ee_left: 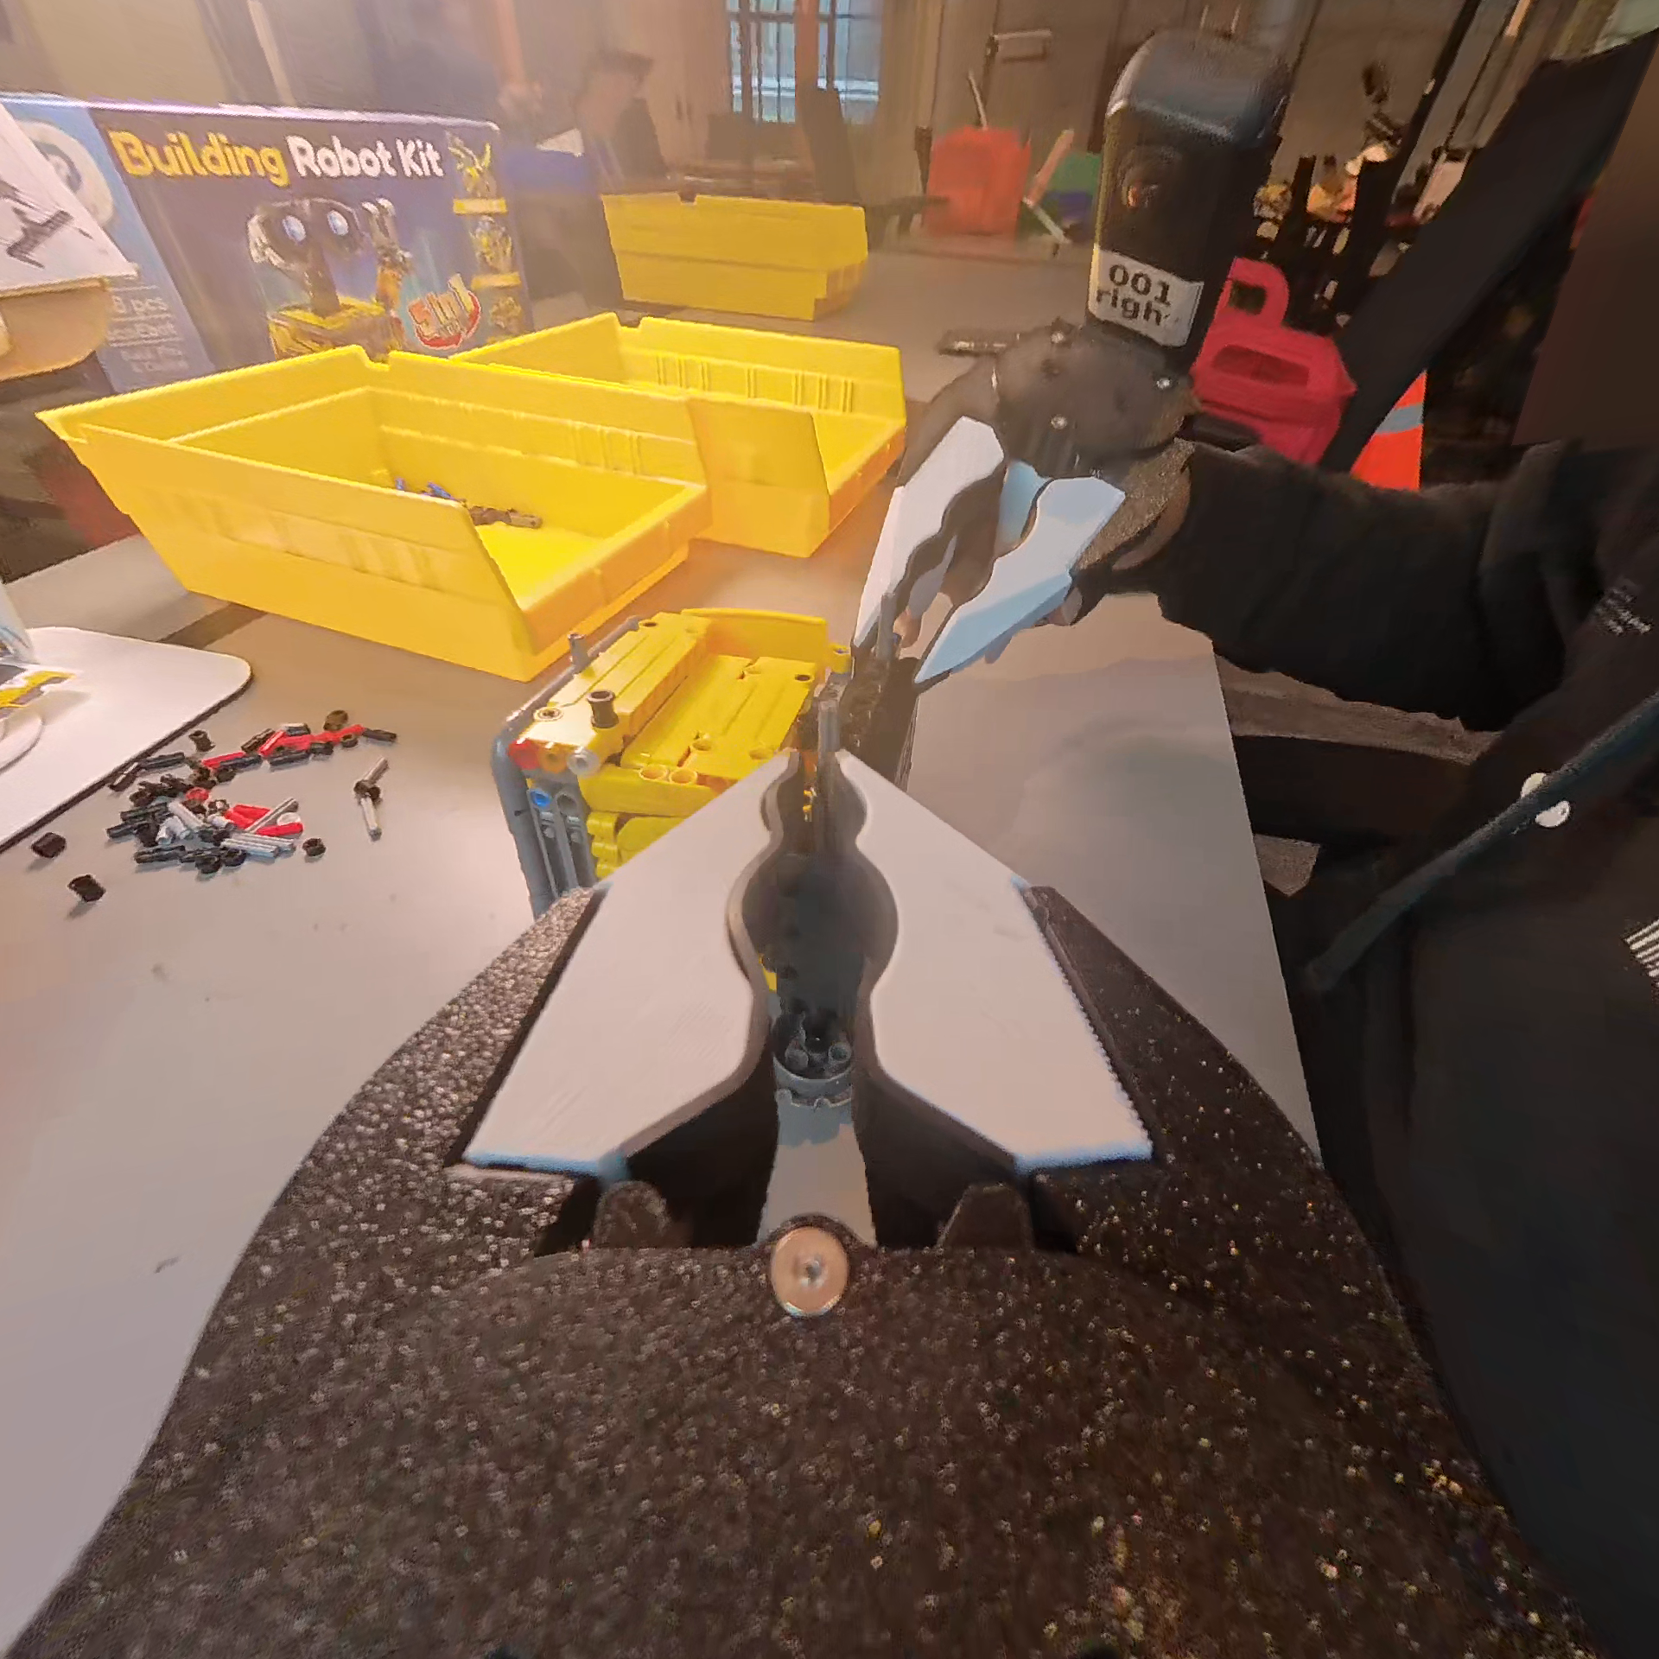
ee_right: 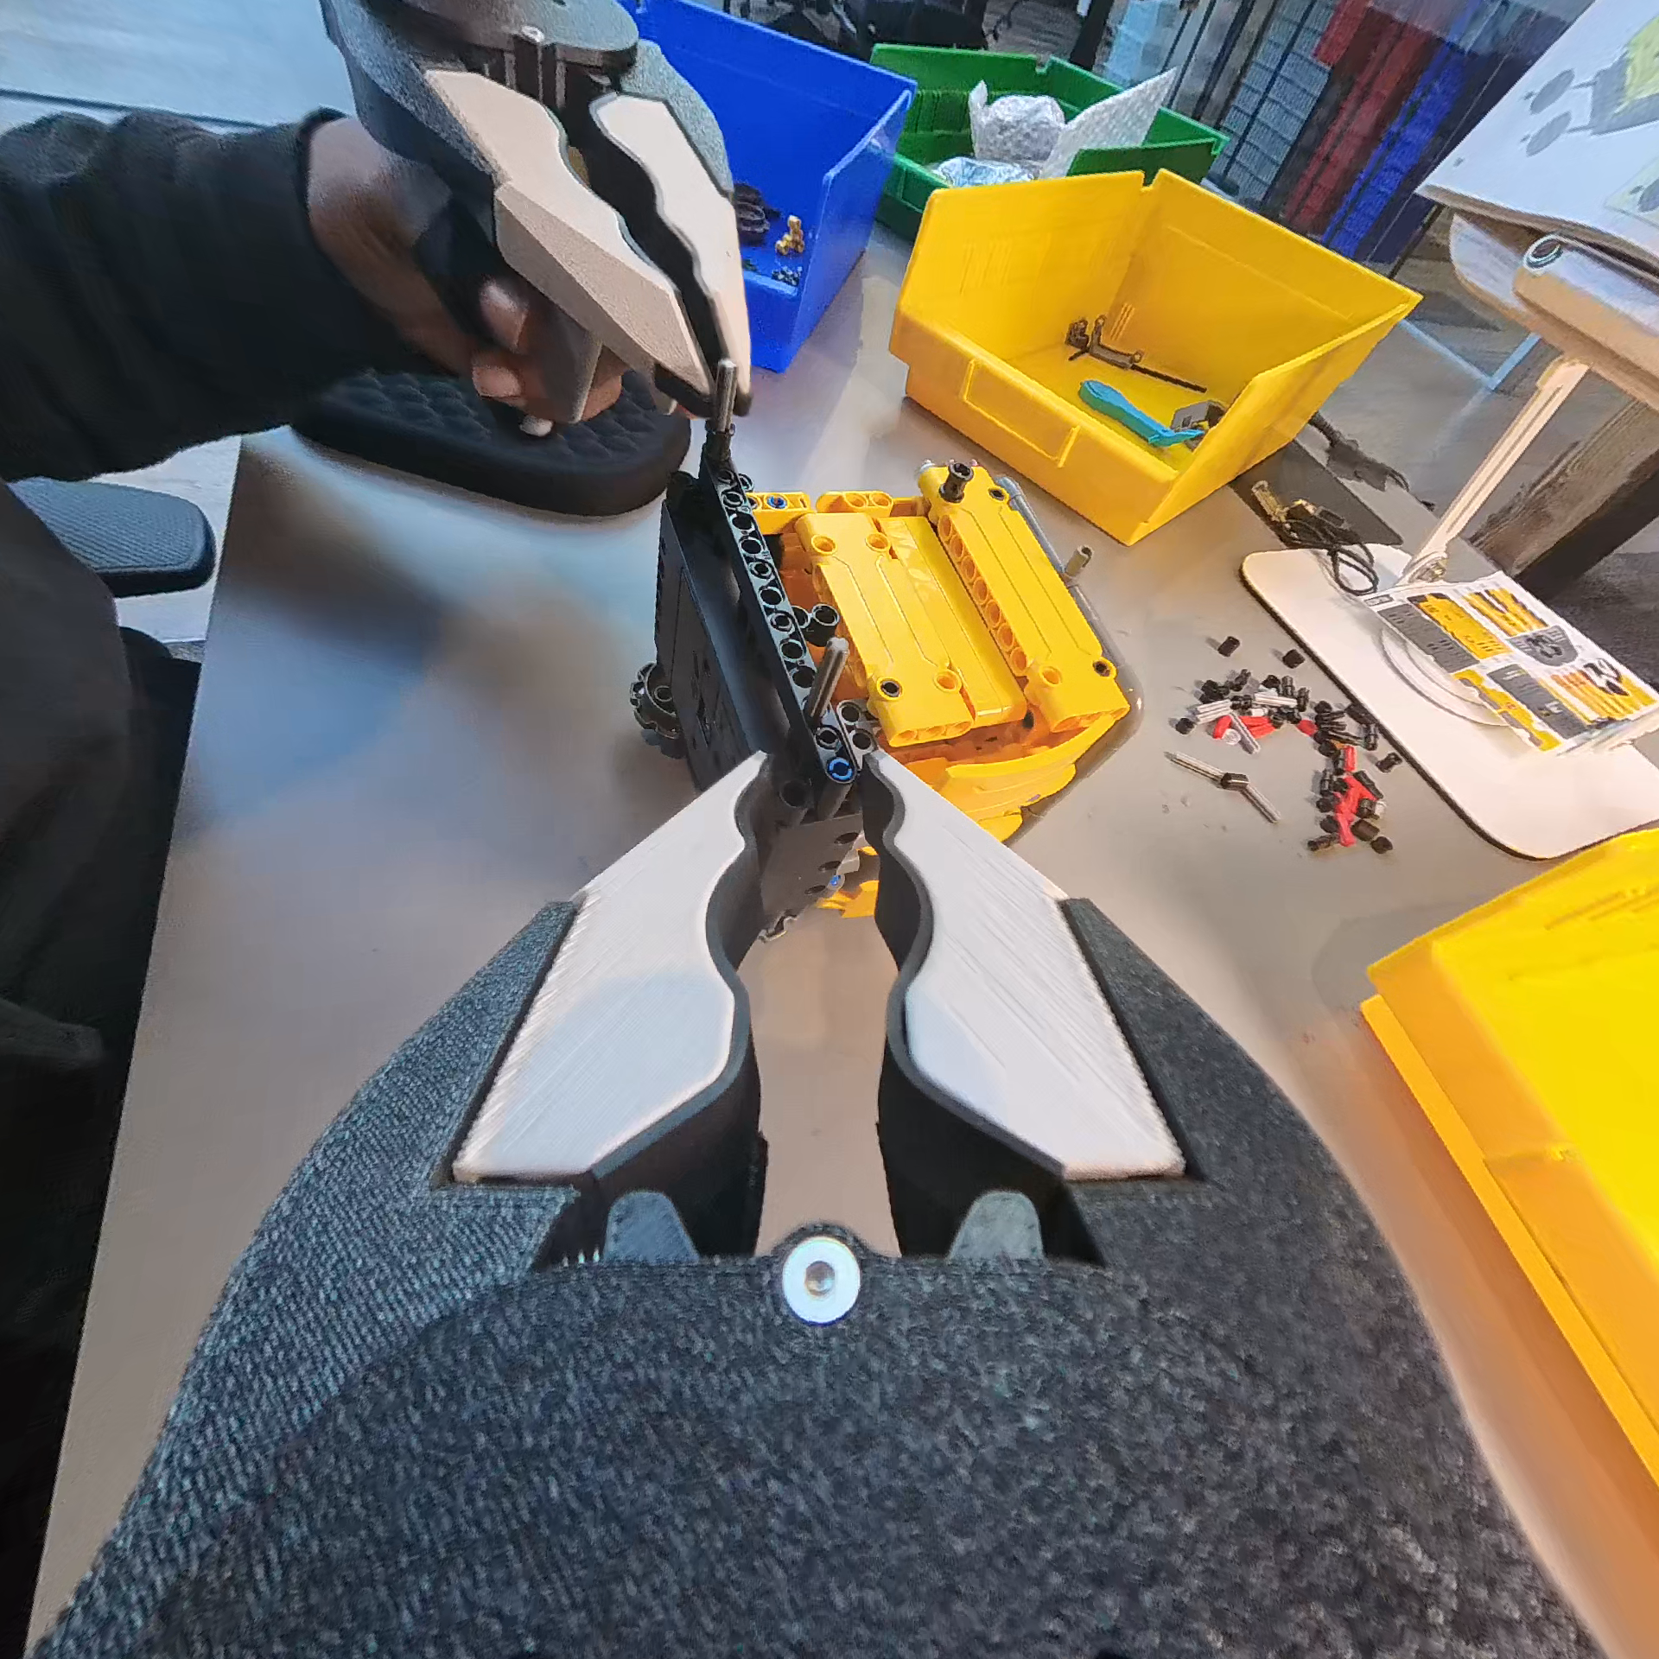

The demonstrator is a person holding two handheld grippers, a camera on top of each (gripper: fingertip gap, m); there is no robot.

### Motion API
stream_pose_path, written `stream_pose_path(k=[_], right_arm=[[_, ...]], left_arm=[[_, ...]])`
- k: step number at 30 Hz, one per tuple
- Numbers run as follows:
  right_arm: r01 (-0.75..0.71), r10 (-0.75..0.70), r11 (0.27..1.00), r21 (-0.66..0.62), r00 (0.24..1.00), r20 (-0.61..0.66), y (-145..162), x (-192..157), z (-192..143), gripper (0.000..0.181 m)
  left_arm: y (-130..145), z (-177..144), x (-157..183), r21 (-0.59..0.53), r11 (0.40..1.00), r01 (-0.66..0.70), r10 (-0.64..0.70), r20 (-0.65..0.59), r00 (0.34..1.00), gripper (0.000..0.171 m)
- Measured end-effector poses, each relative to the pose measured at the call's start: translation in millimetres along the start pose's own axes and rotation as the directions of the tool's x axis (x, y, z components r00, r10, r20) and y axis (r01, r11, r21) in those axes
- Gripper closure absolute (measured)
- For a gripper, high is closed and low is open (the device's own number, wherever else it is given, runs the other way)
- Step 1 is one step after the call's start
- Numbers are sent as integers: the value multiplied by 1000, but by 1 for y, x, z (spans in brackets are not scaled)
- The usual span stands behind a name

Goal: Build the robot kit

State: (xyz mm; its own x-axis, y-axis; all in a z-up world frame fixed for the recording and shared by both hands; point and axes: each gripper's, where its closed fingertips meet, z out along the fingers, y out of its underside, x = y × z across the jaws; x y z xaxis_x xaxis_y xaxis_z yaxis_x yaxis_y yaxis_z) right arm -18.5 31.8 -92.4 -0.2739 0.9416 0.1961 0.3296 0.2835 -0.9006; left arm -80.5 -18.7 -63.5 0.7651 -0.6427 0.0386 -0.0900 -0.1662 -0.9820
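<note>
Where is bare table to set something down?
Bare grey table lies on the black-beam side of the yellow model, toward the table edge. Another patch sits between the right tool and the near yellow bin. Crowded: loose parts beside the white base.

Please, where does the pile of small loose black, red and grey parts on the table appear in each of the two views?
Left wrist view: the pile of loose parts lies at the left edge, mid-height, left of the yellow and black model.
Right wrist view: the same pile lies at the right, mid-height, right of the model, beside the white base.
Shared landmark: the model, standing between both grippers.
</note>
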Motion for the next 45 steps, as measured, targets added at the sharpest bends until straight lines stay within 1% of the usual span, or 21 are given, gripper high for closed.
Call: stream_pose_path(k=[3, 5, 8, 10, 11, 15, 19, 22, 27, 33, 36, 37, 38, 40, 43, 44, 45], right_arm=[[-1, 1, 1000, 3, 1000, -6, 0, 0, 0, 162], [-5, 5, 1000, 9, 1000, -1, -1, -1, 0, 162], [-6, 6, 1000, 11, 1000, -2, -1, 0, 1, 163], [-8, 8, 1000, 14, 1000, -2, -1, 1, 1, 163], [-10, 10, 1000, 15, 1000, -1, -2, 1, 1, 163], [-13, 13, 1000, 17, 1000, -3, -1, 2, 1, 163], [-38, 38, 999, 32, 999, -4, -2, 3, 1, 167], [-21, 21, 999, 26, 1000, -11, -2, 4, 1, 168], [-26, 26, 999, 27, 1000, -8, -2, 3, 2, 167], [-10, 10, 1000, 10, 1000, -7, -2, 3, 7, 165], [5, -5, 1000, -3, 1000, 2, -2, 2, 9, 165], [11, -10, 1000, -11, 1000, 7, -1, 2, 10, 165], [14, -14, 1000, -15, 1000, 11, -2, 3, 10, 165], [10, -9, 1000, -26, 1000, 28, -1, 4, 10, 165], [2, 1, 999, -46, 998, 63, -2, 8, 11, 167], [-22, 26, 998, -52, 995, 91, -2, 9, 11, 168], [-77, 85, 995, -59, 987, 136, -3, 9, 12, 170]], left_arm=[[-1, 0, 1, 7, 1000, 5, -5, -11, 1000, 168], [-2, 0, 3, 22, 1000, 9, -8, -33, 999, 163], [-4, 0, 4, 37, 999, 20, -18, -46, 999, 163], [1, 2, 3, 7, 1000, 3, -3, -39, 999, 164], [1, 2, 3, 4, 1000, -9, 9, -38, 999, 170], [4, 2, 7, -13, 1000, -18, 17, -55, 998, 170], [9, 1, 6, -68, 995, -67, 65, -29, 997, 169], [9, 2, 5, -103, 989, -104, 102, -22, 995, 169], [10, 3, 4, -135, 979, -150, 150, -14, 989, 168], [10, 4, 3, -146, 974, -176, 179, 4, 984, 168], [7, 3, 2, -107, 989, -103, 102, -15, 995, 169], [6, 3, 2, -78, 995, -69, 67, -21, 998, 160], [3, 2, 4, -40, 999, -25, 23, -39, 999, 140], [2, -1, 4, 16, 999, 45, -44, -67, 997, 137], [20, 0, -9, -9, 997, 81, -81, -14, 997, 134], [27, 3, -10, -28, 995, 93, -94, -15, 995, 133], [33, 6, -10, -51, 994, 101, -102, -17, 995, 131]])
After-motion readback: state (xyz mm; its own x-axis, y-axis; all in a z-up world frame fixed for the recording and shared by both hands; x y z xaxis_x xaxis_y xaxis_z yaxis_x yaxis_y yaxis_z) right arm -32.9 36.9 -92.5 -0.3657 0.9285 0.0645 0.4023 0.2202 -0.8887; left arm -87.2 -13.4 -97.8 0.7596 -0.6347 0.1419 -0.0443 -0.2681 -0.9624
